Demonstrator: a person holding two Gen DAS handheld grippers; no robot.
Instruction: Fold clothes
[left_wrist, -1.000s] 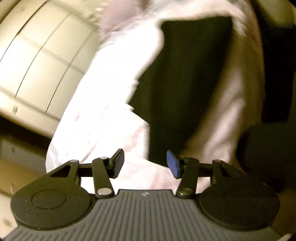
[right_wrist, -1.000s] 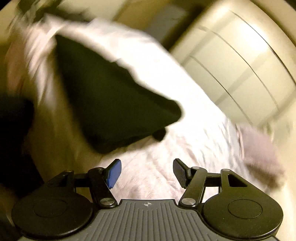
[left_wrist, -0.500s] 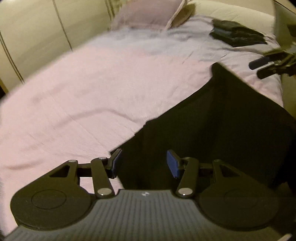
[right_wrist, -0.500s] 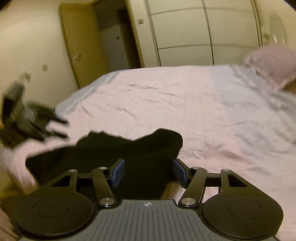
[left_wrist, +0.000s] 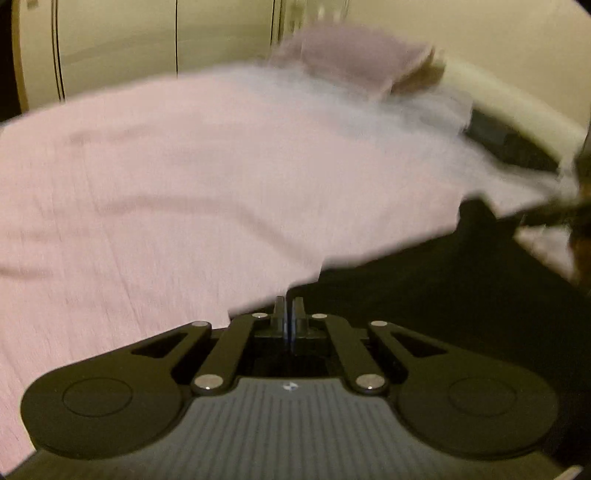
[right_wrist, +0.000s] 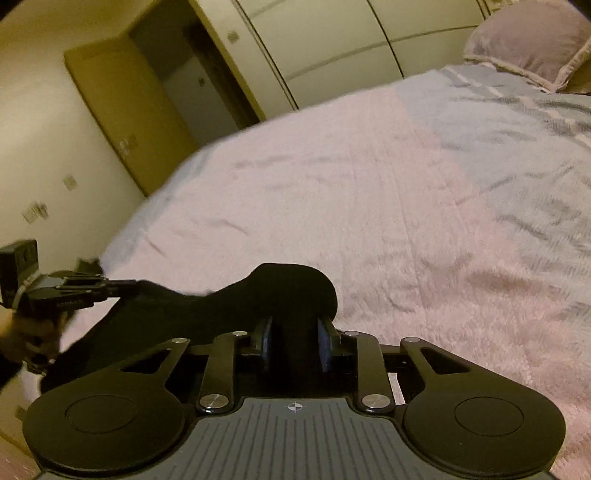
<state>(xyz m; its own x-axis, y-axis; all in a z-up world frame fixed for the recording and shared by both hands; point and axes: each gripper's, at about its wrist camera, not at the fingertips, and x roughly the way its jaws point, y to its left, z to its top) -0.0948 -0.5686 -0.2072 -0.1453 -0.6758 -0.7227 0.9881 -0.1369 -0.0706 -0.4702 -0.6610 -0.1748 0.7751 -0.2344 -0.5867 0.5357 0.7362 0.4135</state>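
Both sets of jaws were apart half a second ago; now the left gripper has its jaws pressed together on an edge of the black garment, and the right gripper has come in narrow around a bunched fold of it. Garment sits at the near edge of the pink bedspread, stretched between the two grippers, most of it dark and low in both views. Soft, light, limp cloth: it should sag and bunch wherever unsupported, no breakage risk, may slip if pinched thin. Best taken at corners or hems, well apart, so it hangs flat. Left gripper, seen from the right wrist view, is held level, pointing in from the left, a hand behind it. Right gripper points toward the far pillow. A dark pile lies far right.
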